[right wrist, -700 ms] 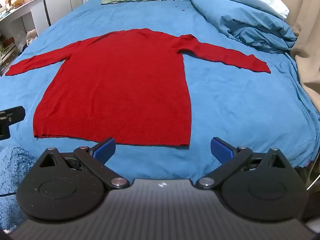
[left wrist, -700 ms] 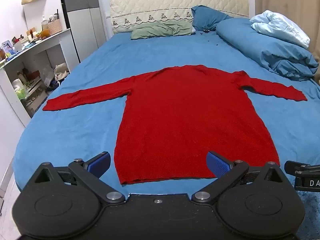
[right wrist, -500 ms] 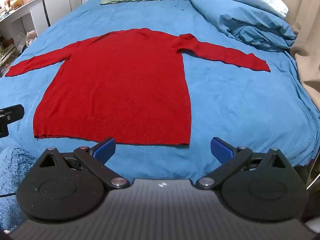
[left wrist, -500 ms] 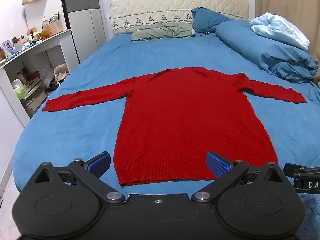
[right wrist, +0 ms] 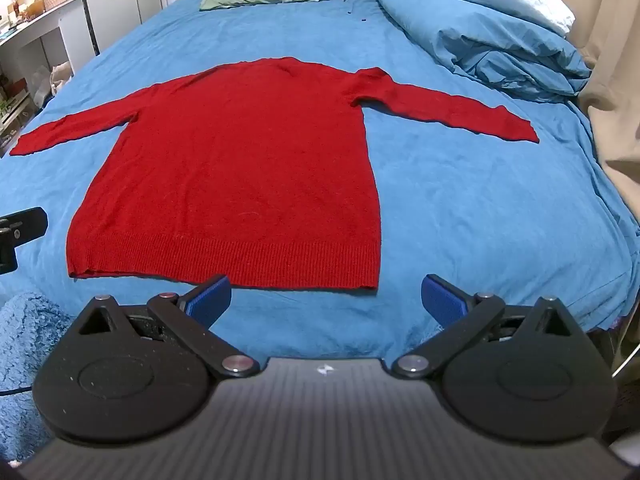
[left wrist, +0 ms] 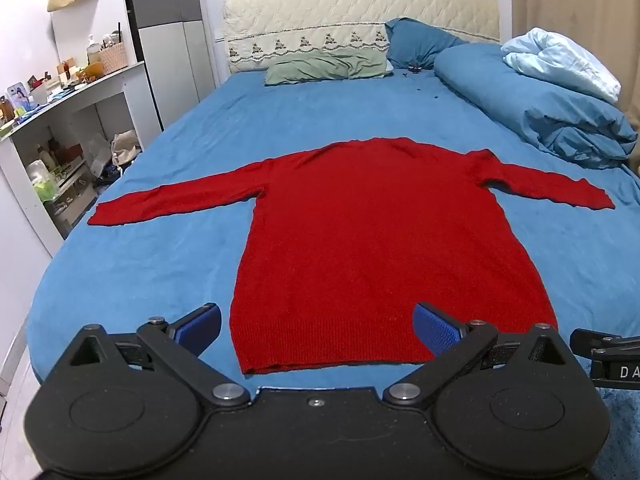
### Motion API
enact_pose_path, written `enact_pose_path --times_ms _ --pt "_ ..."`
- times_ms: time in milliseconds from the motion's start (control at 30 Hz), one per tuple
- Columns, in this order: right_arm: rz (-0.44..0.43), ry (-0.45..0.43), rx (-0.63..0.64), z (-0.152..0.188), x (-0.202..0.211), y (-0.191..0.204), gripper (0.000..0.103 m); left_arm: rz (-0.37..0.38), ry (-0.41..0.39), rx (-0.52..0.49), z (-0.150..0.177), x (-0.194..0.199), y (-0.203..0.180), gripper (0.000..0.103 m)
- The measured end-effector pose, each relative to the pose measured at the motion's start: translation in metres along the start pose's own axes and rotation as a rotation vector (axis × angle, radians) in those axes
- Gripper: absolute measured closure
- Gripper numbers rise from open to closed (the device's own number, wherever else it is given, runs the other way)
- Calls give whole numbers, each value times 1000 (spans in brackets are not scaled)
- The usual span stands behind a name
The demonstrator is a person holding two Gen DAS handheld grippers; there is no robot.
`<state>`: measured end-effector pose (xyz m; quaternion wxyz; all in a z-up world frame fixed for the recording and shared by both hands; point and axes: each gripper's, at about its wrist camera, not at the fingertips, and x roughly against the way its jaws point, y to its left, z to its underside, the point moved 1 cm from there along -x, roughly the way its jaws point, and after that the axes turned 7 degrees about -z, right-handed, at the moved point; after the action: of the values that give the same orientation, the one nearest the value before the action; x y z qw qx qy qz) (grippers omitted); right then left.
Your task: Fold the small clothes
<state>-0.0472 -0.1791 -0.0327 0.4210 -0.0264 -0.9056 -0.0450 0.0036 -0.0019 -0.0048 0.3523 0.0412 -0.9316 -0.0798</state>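
Note:
A red long-sleeved sweater (left wrist: 380,240) lies flat on the blue bed, both sleeves spread out sideways and the hem nearest me; it also shows in the right wrist view (right wrist: 240,168). My left gripper (left wrist: 318,330) is open and empty, hovering over the left half of the hem. My right gripper (right wrist: 326,298) is open and empty, just in front of the hem's right corner, above bare sheet.
A rolled blue duvet (left wrist: 540,112) with a pale blanket lies along the bed's right side. Pillows (left wrist: 328,66) sit at the headboard. A white desk with shelves (left wrist: 60,120) stands left of the bed. A beige curtain (right wrist: 612,60) hangs on the right.
Both grippers have shifted slightly toward the hem; the sweater sits a little lower in both views. Both stay open.

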Motion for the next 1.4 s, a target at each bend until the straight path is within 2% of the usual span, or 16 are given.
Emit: enact_pose_path --times_ms 1400 --pt "-4 -5 -6 2 2 -4 0 7 -16 8 2 2 2 0"
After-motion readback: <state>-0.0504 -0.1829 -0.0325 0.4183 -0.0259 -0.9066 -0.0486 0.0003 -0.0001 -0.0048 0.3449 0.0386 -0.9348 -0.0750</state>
